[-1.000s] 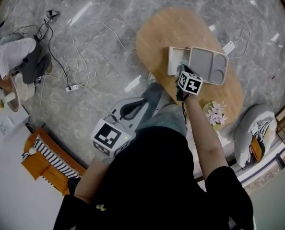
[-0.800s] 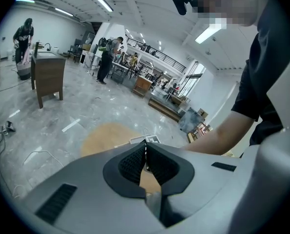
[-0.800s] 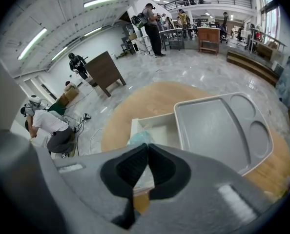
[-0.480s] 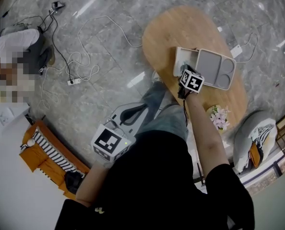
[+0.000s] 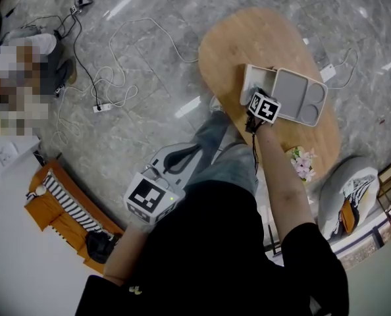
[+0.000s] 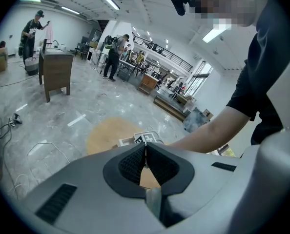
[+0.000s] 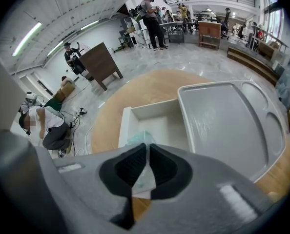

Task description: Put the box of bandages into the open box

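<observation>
A white and teal box of bandages (image 7: 140,139) stands upright between the pads of my right gripper (image 7: 147,151). Those jaws have just been opening a little, and the pads still rest on the box. The gripper points steeply down over the near end of the open white box (image 7: 126,126), with the bandage box's top against its floor. In the head view the right gripper (image 5: 254,110) sits at the open box (image 5: 251,82) on the oval wooden table (image 5: 228,48). My left gripper (image 5: 197,143) hangs low beside my leg, shut and holding nothing (image 6: 145,147).
The box's grey lid (image 5: 302,99) lies hinged open to the right (image 7: 228,126). A bunch of pink flowers (image 5: 301,163) lies at the table's near end. Cables and a power strip (image 5: 102,107) trail over the marble floor; a person crouches far left.
My right gripper has sunk with the bandage box toward the open box. The left gripper has hardly moved.
</observation>
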Demonstrator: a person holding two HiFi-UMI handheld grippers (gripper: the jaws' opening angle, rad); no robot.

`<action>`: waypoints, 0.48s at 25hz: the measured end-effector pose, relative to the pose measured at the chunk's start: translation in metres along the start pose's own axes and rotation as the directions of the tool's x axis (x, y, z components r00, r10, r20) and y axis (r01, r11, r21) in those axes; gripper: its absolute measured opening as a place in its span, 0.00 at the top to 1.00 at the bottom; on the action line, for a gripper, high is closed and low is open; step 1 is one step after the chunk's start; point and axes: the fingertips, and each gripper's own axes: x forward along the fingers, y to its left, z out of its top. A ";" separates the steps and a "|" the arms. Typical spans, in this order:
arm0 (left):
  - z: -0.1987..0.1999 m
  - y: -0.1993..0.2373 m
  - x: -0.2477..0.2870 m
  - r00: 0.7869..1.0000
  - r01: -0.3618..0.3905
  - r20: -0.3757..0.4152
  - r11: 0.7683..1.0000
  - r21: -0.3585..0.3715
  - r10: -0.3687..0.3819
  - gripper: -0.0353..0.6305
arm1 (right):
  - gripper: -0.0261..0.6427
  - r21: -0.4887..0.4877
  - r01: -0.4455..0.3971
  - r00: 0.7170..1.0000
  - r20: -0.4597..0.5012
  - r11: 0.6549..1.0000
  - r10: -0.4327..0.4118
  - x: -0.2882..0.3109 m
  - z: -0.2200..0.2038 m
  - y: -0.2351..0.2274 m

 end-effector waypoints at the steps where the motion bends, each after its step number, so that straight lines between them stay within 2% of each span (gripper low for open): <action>1: -0.001 0.000 0.000 1.000 0.000 0.000 1.000 0.000 0.000 0.93 | 0.93 -0.002 -0.002 1.000 -0.005 1.000 0.002 0.001 -0.001 0.000; 9: 0.003 -0.003 0.001 1.000 0.006 0.010 1.000 0.007 -0.006 0.93 | 0.81 0.019 -0.021 0.999 -0.033 1.000 0.022 0.000 -0.006 0.000; 12: 0.004 -0.007 0.002 1.000 0.018 0.013 1.000 0.015 -0.019 0.93 | 0.80 0.020 -0.023 1.000 -0.018 1.000 0.023 -0.009 -0.004 0.002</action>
